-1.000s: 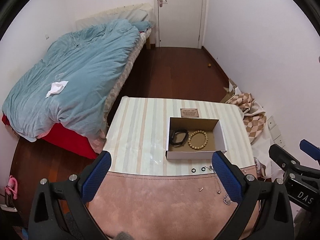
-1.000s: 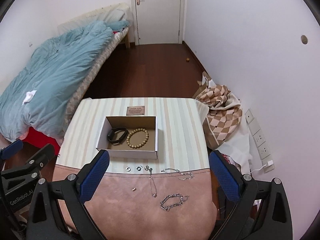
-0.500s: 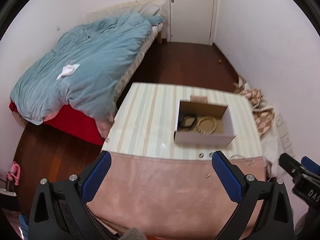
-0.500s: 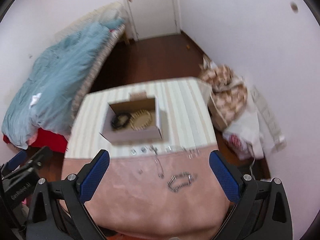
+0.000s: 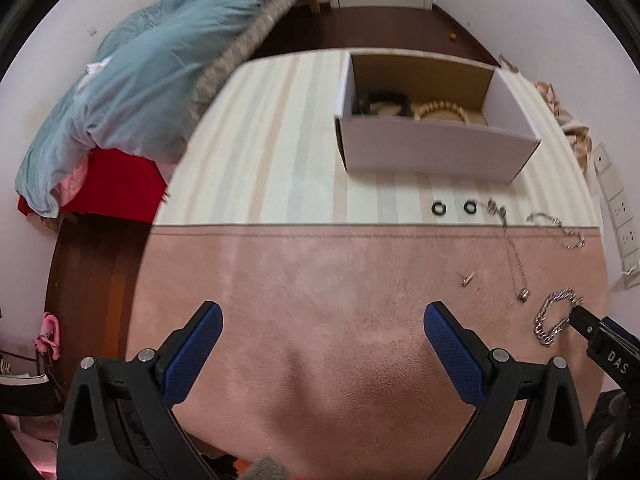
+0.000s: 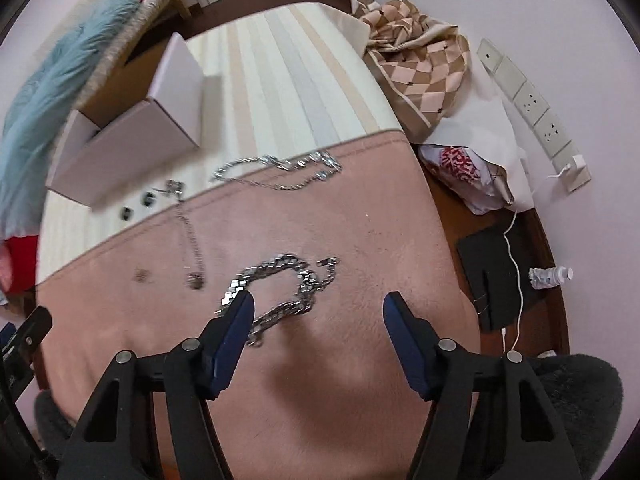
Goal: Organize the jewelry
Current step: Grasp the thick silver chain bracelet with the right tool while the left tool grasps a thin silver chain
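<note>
Pink cloth (image 5: 320, 300) lies bare beneath the left gripper (image 5: 322, 334), its jaws spread wide and empty; the chunky silver chain (image 5: 554, 318) rests far right. From the right wrist, the right gripper (image 6: 318, 320) is closing, jaws apart over that chain (image 6: 280, 288), one fingertip (image 6: 240, 312) overlapping its links.

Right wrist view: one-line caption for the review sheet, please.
Right gripper, jaws closing, over a chunky silver chain bracelet on the pink cloth, not yet gripped.
</note>
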### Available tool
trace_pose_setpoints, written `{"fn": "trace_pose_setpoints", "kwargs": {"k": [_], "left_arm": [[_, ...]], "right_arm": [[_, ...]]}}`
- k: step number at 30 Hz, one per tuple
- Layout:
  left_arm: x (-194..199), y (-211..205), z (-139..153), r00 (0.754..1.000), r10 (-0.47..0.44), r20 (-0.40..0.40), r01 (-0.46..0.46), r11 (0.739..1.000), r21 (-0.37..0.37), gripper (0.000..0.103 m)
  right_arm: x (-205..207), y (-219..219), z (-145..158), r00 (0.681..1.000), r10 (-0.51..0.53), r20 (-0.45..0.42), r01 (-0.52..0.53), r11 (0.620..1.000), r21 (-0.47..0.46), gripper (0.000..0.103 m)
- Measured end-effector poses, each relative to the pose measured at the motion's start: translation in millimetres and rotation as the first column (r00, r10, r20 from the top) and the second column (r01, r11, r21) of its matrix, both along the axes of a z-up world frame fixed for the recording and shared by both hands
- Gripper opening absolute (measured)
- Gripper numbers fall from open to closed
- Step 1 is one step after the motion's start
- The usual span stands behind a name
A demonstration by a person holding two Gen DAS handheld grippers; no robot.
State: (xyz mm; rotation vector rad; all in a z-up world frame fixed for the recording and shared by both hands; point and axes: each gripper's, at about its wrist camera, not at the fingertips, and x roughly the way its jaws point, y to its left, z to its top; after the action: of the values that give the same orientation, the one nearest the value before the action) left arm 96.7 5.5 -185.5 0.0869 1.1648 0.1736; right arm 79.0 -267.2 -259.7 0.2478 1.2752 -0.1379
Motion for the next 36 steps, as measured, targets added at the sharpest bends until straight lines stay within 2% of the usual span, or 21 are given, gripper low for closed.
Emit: {"fn": "trace_pose_setpoints", "kwargs": {"k": [2, 5, 6, 7, 8, 14, 21, 22, 24, 29, 30, 32, 35, 36], "left_arm": [[2.6, -1.1, -7.4, 1.000, -0.005, -0.017, 0.005, 1.000, -0.003, 0.103], [6.9, -2.7, -13.8, 0.999, -0.014, -0.029, 0.014, 1.000, -0.009, 0.103], [7.4, -6.3, -16.4, 0.999, -0.024, -0.032, 0.024, 1.000, -0.017, 0.103], [8.2, -8.1, -18.7, 0.999, -0.033, -0.035, 0.033, 0.999, -0.020, 0.103], [8.7, -11.3, -18.8, 0.998, -0.043, -0.038, 0.043, 0.999, -0.020, 0.103], [13.2, -50.5, -27.4, 0.989, -0.142, -0.042, 0.139, 0.988, -0.070, 0.102], [22.1, -97.2, -40.4, 0.963, -0.261, -0.061, 0.249, 0.955, -0.163, 0.101], [22.2, -104.0, -40.7, 0.959, -0.278, -0.056, 0.266, 0.950, -0.165, 0.098], [24.8, -110.9, -40.9, 0.950, -0.308, -0.053, 0.296, 0.941, -0.162, 0.079], [29.9, -126.1, -46.2, 0.936, -0.347, -0.057, 0.336, 0.930, -0.149, 0.051], [30.9, -128.0, -47.4, 0.934, -0.352, -0.057, 0.341, 0.929, -0.144, 0.040], [32.1, -131.6, -50.6, 0.928, -0.367, -0.064, 0.355, 0.923, -0.148, 0.026], [31.5, -133.6, -49.7, 0.920, -0.389, -0.054, 0.378, 0.914, -0.149, 0.008], [30.8, -132.8, -50.0, 0.918, -0.392, -0.054, 0.381, 0.912, -0.154, 0.007]], "right_arm": [[2.1, 0.5, -5.6, 1.000, -0.005, 0.001, 0.005, 1.000, 0.013, 0.063], [4.8, 9.0, -6.8, 0.999, 0.020, 0.029, -0.019, 0.999, -0.031, 0.054], [5.9, 10.6, -5.2, 0.999, 0.031, 0.039, -0.029, 0.999, -0.045, 0.041], [6.4, 11.8, -5.6, 0.998, 0.041, 0.045, -0.038, 0.997, -0.067, 0.016], [7.3, 11.5, -4.8, 0.998, 0.045, 0.048, -0.042, 0.997, -0.070, 0.009], [8.1, -10.7, -4.9, 0.997, 0.032, 0.070, -0.030, 0.999, -0.025, 0.008], [7.9, -37.5, -3.5, 0.997, -0.015, 0.073, 0.014, 1.000, 0.022, 0.008], [7.6, -39.3, -3.7, 0.997, -0.018, 0.072, 0.016, 1.000, 0.024, 0.008], [5.9, -41.6, -3.2, 0.997, -0.019, 0.073, 0.017, 1.000, 0.026, 0.008], [4.7, -44.6, -3.8, 0.997, -0.027, 0.074, 0.024, 0.999, 0.036, 0.008], [4.4, -43.8, -3.2, 0.997, -0.027, 0.074, 0.025, 0.999, 0.036, 0.008], [4.5, -44.1, -3.3, 0.997, -0.027, 0.074, 0.025, 0.999, 0.037, 0.008], [4.8, -43.3, -2.9, 0.997, -0.029, 0.076, 0.026, 0.999, 0.037, 0.008], [4.8, -43.4, -2.5, 0.997, -0.031, 0.077, 0.028, 0.999, 0.040, 0.008]]}}
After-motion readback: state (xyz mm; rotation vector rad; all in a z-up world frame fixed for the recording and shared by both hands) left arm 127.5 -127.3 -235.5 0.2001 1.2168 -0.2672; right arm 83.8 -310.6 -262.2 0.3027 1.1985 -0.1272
